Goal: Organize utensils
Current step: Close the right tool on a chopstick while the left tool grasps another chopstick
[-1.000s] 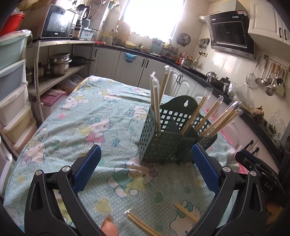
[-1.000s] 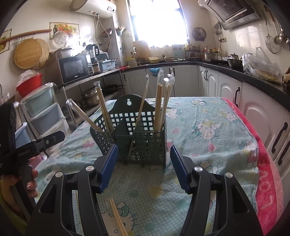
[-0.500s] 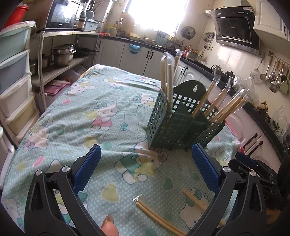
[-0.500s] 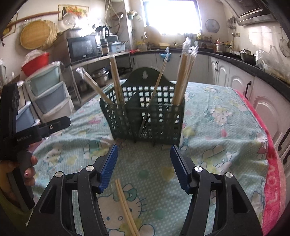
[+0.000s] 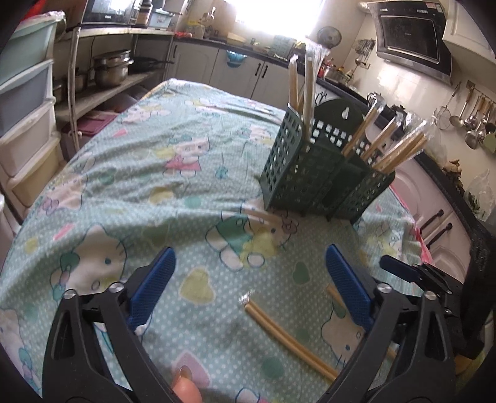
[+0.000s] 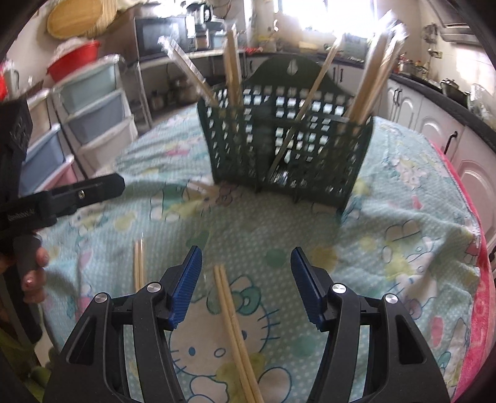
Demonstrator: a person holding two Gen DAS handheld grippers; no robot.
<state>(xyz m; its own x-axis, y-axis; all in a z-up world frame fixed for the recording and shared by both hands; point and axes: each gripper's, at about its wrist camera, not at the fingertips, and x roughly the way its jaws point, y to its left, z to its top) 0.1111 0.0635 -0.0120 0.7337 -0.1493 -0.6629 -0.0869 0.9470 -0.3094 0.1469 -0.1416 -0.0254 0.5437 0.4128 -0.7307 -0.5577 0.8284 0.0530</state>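
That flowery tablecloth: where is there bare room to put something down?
The widest bare stretch of the tablecloth lies left of the green holder, toward the drawers. Another bare patch lies right of the holder, toward the pink edge. The near side is crowded: loose chopsticks, a second pair and both grippers hover there.

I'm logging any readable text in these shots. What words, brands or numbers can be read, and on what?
Small white lettering on the left gripper's black arm, right wrist view: too blurred to read.
Mark on the microwave front, left wrist view: too small to read.
Red mark on the range hood: too small to read.
Nothing else lettered shows.
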